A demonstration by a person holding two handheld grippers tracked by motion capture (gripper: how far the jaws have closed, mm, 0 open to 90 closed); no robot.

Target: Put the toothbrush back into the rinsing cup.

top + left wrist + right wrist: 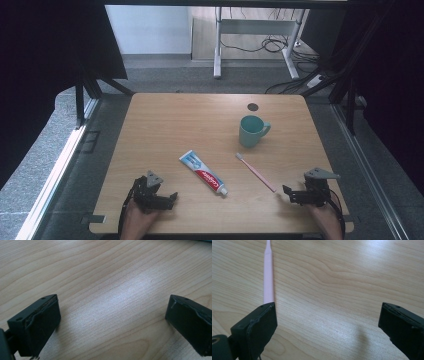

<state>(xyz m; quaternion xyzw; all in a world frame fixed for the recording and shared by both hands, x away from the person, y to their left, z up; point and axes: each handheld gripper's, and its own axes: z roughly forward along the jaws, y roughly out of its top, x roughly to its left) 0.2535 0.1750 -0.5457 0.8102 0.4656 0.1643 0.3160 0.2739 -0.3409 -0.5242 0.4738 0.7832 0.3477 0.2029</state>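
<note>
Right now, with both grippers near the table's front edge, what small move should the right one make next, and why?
Probably shift the right gripper sideways so the pink toothbrush handle lies between its jaws. They stand wide open with nothing between them, and in the right gripper view the handle runs up from behind one jaw, off centre.

- The toothbrush (255, 172) is thin and pink, with a small white head.
- It lies flat on the wooden table (165, 120).
- It lies slanted. The head end is near the green mug (251, 131), and the handle end points at the near right corner.
- In the right gripper view, the pink handle (268, 277) looks long, straight and ridged.
</note>
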